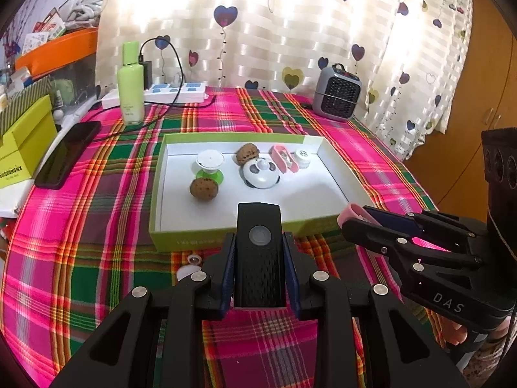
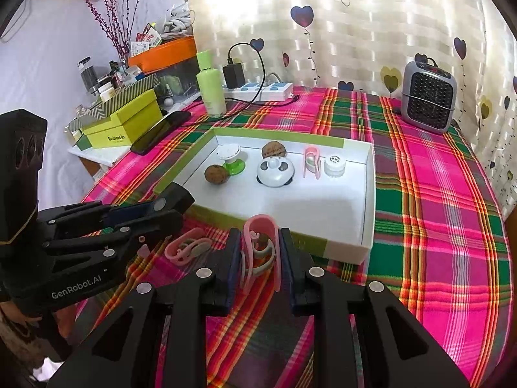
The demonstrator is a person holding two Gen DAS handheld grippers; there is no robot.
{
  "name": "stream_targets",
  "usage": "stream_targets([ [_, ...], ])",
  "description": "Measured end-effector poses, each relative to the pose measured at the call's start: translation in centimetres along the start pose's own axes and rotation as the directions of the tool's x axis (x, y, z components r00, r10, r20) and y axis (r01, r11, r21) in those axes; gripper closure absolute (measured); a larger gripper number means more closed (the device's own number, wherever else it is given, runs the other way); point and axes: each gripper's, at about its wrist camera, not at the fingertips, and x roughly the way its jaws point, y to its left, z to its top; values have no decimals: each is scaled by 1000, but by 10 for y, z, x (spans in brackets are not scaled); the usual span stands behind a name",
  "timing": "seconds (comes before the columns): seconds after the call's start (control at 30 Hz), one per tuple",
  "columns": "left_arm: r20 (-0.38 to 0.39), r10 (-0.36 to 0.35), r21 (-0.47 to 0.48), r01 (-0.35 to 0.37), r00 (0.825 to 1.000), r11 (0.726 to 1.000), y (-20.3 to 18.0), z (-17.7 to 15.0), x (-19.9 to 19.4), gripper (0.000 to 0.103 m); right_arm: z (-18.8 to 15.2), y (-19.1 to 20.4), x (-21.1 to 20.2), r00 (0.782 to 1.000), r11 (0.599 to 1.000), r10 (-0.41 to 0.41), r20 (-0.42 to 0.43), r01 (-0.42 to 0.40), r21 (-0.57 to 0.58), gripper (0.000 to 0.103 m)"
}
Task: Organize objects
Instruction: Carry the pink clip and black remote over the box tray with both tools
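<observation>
Shallow green-edged box [image 2: 366, 200] on the counter [image 2: 436, 200]: near half of its white floor bare, open from above. The far half is crowded: two walnuts [image 2: 216, 173], a green-based stand [image 2: 231, 158], a panda-faced round item [image 2: 275, 171], a pink clip [image 2: 312, 161] and a small white cap [image 2: 334, 165], close together with narrow gaps. The low front wall lies between the jaws and the floor.

Counter right of the box: wide free strip; a grey heater [image 2: 428, 97] blocks only the far corner.

Left and rear: phone [image 1: 66, 155], green bottle [image 1: 131, 87], power strip [image 1: 176, 92] and cable [image 1: 145, 123] crowd the edge.

Near side: a loose pink clip [image 2: 187, 247] on the cloth.
</observation>
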Motion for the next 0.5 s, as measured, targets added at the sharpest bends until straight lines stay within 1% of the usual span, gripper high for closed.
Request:
stream_targets([
  [0.33,-16,13,-12,-13,1000,1000,12,15,15,77,19,-3,21,1000,1000,10,-14,-9,17,79],
  [0.5,-27,6,-22,-7,1000,1000,17,22,27,77,26,-6,34,1000,1000,8,-27,-7,26,79],
])
